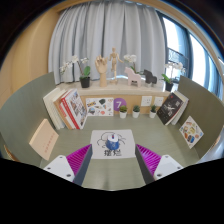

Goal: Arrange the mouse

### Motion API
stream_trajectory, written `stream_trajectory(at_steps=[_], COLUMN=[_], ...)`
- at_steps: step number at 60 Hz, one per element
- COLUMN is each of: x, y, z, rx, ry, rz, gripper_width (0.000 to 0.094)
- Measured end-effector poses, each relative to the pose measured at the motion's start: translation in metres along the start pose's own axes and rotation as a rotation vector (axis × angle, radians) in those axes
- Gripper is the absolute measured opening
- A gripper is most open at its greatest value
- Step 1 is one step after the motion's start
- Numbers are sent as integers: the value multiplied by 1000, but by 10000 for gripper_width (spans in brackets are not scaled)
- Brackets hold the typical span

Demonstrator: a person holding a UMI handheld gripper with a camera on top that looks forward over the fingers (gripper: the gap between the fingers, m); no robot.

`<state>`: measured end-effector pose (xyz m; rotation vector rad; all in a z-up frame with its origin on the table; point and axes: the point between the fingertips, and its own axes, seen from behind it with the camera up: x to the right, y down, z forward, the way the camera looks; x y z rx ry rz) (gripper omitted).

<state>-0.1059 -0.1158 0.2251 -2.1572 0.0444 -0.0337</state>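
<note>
A small blue and white mouse [114, 146] lies on a white mouse mat [109, 142] with a printed picture and dark characters, on the grey-green table [112, 172]. My gripper [112, 160] hangs just short of the mat, fingers spread wide apart. The left finger [73, 160] and the right finger [151, 160] stand either side of the mat's near edge. Nothing is between the pads. The mouse lies just ahead of the fingers.
Books [67, 108] stand at the left, one lying flat [43, 139]. More books [178, 112] lean at the right. Small potted plants [123, 112] line the back, under a shelf with wooden figures [112, 68] and orchids [84, 72]. Curtains and windows lie beyond.
</note>
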Motion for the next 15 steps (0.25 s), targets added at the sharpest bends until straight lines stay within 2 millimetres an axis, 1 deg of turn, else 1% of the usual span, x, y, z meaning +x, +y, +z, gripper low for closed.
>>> stream_trajectory(at_steps=[8,12,15], x=[1,1,-4], y=[9,8,6], z=[-20,-27,-30], rx=[1,13,21], ry=[17,25,22], rz=[-20,-18,-16], gripper_width=[864,864,864])
